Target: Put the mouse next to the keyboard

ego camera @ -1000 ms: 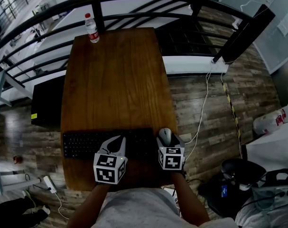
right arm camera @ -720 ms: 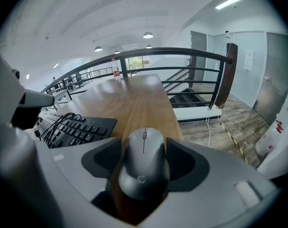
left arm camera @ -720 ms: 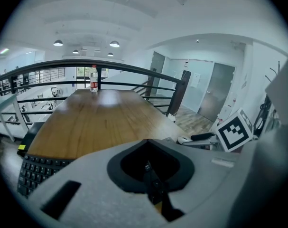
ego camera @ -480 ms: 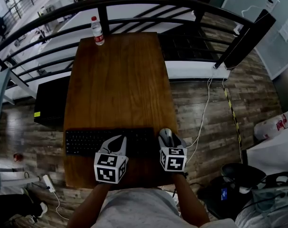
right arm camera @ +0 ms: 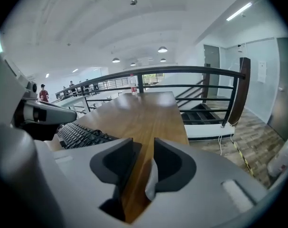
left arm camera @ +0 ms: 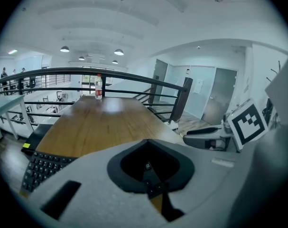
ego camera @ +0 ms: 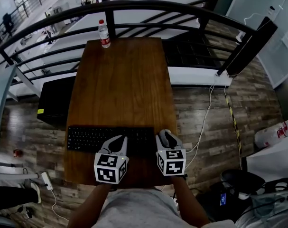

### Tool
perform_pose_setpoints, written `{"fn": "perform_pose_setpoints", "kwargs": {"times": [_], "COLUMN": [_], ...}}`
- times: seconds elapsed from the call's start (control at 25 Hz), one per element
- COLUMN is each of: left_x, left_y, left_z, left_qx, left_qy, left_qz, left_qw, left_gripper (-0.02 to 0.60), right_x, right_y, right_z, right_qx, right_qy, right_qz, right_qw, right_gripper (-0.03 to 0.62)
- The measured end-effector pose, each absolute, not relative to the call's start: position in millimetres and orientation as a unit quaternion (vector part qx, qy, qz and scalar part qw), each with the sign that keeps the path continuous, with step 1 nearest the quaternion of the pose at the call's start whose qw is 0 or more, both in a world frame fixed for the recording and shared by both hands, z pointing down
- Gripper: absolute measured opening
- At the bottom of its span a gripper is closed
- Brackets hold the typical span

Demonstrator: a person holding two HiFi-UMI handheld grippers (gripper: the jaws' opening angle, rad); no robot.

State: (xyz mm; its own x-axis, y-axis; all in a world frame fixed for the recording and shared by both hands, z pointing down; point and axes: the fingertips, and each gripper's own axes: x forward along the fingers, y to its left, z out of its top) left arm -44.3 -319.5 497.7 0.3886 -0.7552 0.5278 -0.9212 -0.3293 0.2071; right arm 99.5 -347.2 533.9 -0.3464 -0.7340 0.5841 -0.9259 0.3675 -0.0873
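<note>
A black keyboard [ego camera: 91, 137] lies across the near end of the wooden table [ego camera: 120, 84]. It also shows in the left gripper view [left arm camera: 41, 167] and the right gripper view [right arm camera: 79, 134]. The mouse is only a pale rounded shape [ego camera: 163, 134] off the keyboard's right end, mostly covered by my right gripper [ego camera: 166, 137]. That gripper [right arm camera: 144, 146] hangs above the table. Its jaws have just been closing to a narrow gap, with only wood showing between them. My left gripper [ego camera: 117, 139] hovers over the keyboard's right half, shut [left arm camera: 148, 144] on nothing.
A water bottle [ego camera: 104, 33] stands at the table's far edge, by a black railing [ego camera: 134, 6]. A dark cabinet [ego camera: 56, 101] sits left of the table. White cables [ego camera: 203, 118] trail over the wood floor to the right. The table's right edge runs close beside the mouse.
My right gripper has risen off the mouse and its jaws have narrowed from wide open. The left gripper lifted slightly. The head view has tilted, so the table sits lower in frame.
</note>
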Motion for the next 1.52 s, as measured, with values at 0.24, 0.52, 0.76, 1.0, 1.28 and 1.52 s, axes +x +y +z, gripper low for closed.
{"fn": "perform_pose_setpoints", "kwargs": {"times": [0.24,0.52,0.76,1.0,1.28,1.52], "left_x": [-41.2,-39.9,-33.4,-30.1,-26.7,-26.0], "left_y": [-312.8,-302.7,-297.0,-292.1,-286.8,-283.6], "left_z": [483.9,472.0,459.1,451.1,448.7,449.9], "left_qx": [0.79,0.783,0.78,0.781,0.781,0.782], "left_qy": [-0.543,-0.561,-0.571,-0.575,-0.575,-0.573], "left_qz": [0.159,0.148,0.136,0.13,0.129,0.131], "left_qw": [0.234,0.225,0.215,0.208,0.208,0.209], "left_gripper": [-0.005,-0.005,-0.005,-0.005,-0.005,-0.005], "right_x": [85.1,73.5,69.7,62.3,60.6,59.5], "right_y": [-342.1,-331.4,-322.4,-311.6,-304.6,-300.7], "right_z": [504.6,477.5,461.1,446.0,443.7,445.2], "right_qx": [0.489,0.457,0.436,0.412,0.401,0.399], "right_qy": [-0.825,-0.852,-0.868,-0.886,-0.89,-0.891], "right_qz": [0.185,0.166,0.149,0.133,0.134,0.135], "right_qw": [0.213,0.193,0.185,0.168,0.168,0.17], "right_gripper": [0.118,0.075,0.05,0.011,0.011,0.011]}}
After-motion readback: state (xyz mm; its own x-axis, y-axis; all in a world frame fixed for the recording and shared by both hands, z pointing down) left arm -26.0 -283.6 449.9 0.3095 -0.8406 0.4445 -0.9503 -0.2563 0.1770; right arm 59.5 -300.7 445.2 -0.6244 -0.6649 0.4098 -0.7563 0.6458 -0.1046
